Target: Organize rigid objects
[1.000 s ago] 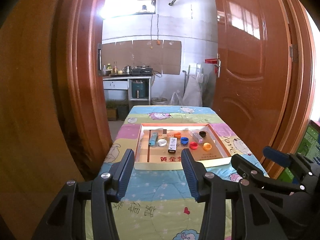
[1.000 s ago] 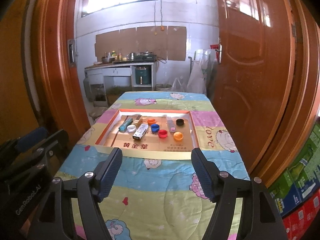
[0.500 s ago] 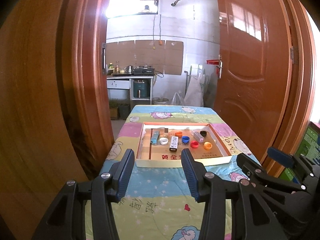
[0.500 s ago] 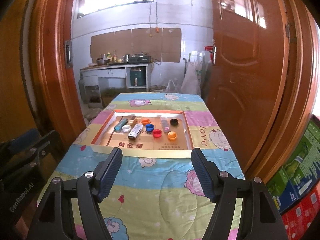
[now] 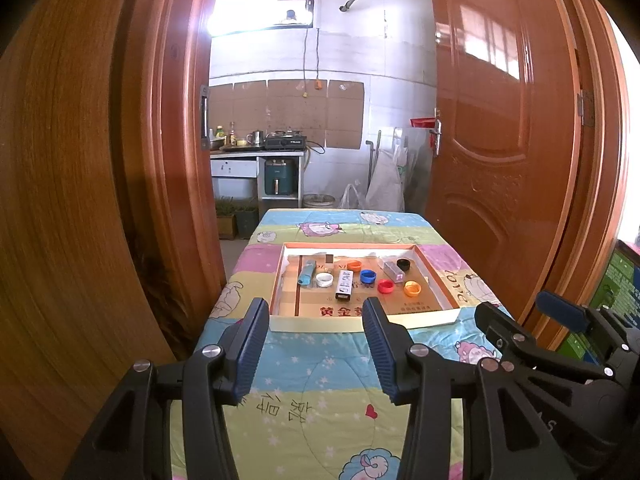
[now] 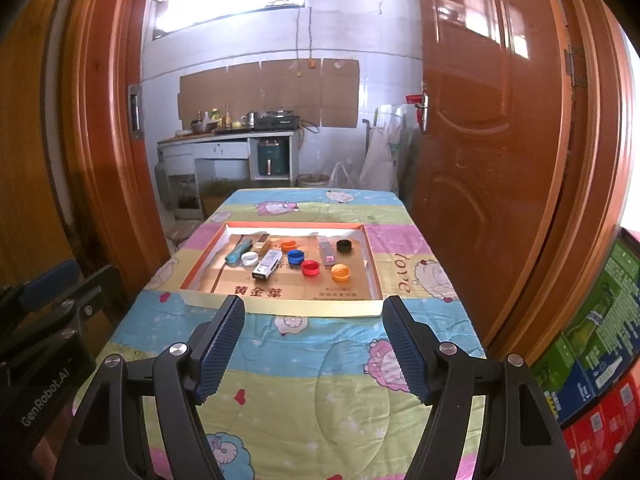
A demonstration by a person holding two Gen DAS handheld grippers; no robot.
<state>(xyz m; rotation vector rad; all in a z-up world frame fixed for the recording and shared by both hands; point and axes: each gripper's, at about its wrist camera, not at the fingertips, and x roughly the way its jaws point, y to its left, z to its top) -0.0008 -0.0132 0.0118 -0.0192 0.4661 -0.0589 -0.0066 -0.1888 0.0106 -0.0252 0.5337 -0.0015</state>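
Observation:
A shallow cardboard tray (image 5: pixel 352 324) (image 6: pixel 308 307) lies on a table with a cartoon quilt. It holds several bottle caps: white (image 5: pixel 324 279), blue (image 5: pixel 368 277), red (image 5: pixel 386 287), orange (image 5: pixel 412 289), black (image 5: pixel 403 265). A teal lighter (image 5: pixel 305 274), a white and black box (image 5: pixel 344 285) and a clear case (image 5: pixel 392 272) lie there too. My left gripper (image 5: pixel 316 344) is open and empty, short of the tray's near rim. My right gripper (image 6: pixel 314 344) is open and empty, also short of the tray.
The quilted table (image 6: pixel 320 380) stands in a doorway between orange wooden door leaves (image 5: pixel 500 160) and a frame (image 5: pixel 168 160). Coloured cartons (image 6: pixel 592 340) are stacked at the right. A kitchen counter (image 6: pixel 236 136) stands behind.
Both grippers have risen and tilted a little; the tray sits lower and slightly farther in both views. Nothing on the tray has moved. Both jaws stay open.

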